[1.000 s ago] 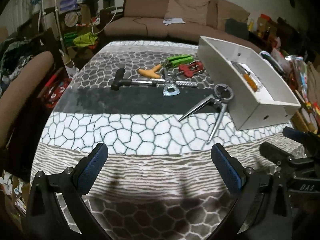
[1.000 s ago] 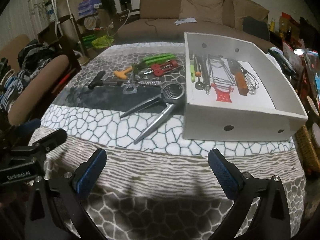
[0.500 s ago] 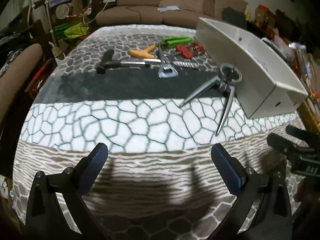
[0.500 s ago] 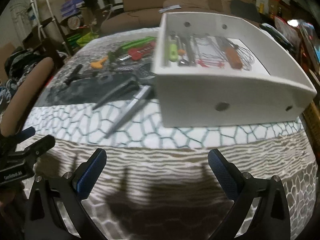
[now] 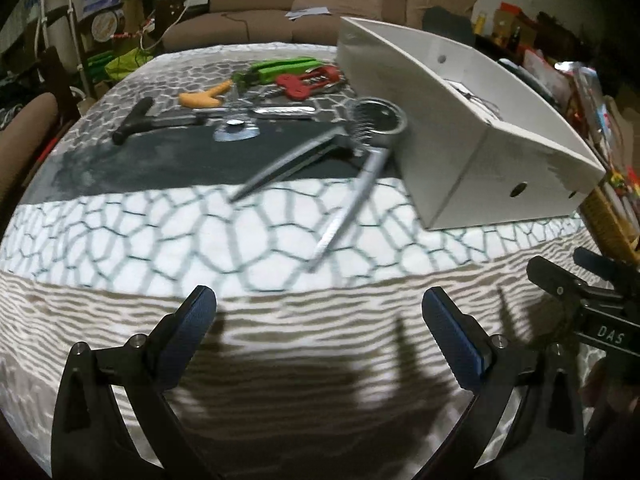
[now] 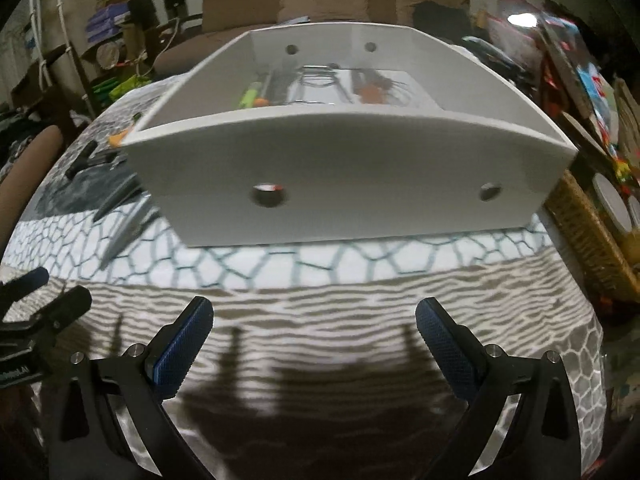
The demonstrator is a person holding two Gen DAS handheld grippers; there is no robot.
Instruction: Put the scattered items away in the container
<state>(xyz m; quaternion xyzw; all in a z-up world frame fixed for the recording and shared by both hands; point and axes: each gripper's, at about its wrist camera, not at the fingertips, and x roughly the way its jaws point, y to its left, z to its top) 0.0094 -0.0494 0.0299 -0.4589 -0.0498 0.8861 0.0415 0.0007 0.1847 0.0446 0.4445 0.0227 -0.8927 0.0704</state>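
A white open box (image 5: 472, 152) stands on the patterned table at the right; its front wall (image 6: 344, 176) fills the right wrist view, with several utensils inside. Beside its left wall lie a metal press tool with long handles (image 5: 340, 156), a black-handled tool (image 5: 136, 120), a bottle opener (image 5: 236, 130), an orange-handled tool (image 5: 202, 98), a red corkscrew (image 5: 308, 80) and a green tool (image 5: 280, 66). My left gripper (image 5: 318, 312) is open and empty, low over the table's near part. My right gripper (image 6: 314, 322) is open and empty, facing the box front.
A brown sofa (image 5: 320, 4) stands behind the table. A chair (image 5: 24, 128) is at the left edge. Cluttered shelves and a wicker basket (image 6: 588, 232) crowd the right side. The right gripper's body (image 5: 588, 308) shows at the right of the left wrist view.
Both grippers have moved forward and lower over the table. The right one has swung to face the box front closely. Both stay open. Nothing on the table has moved.
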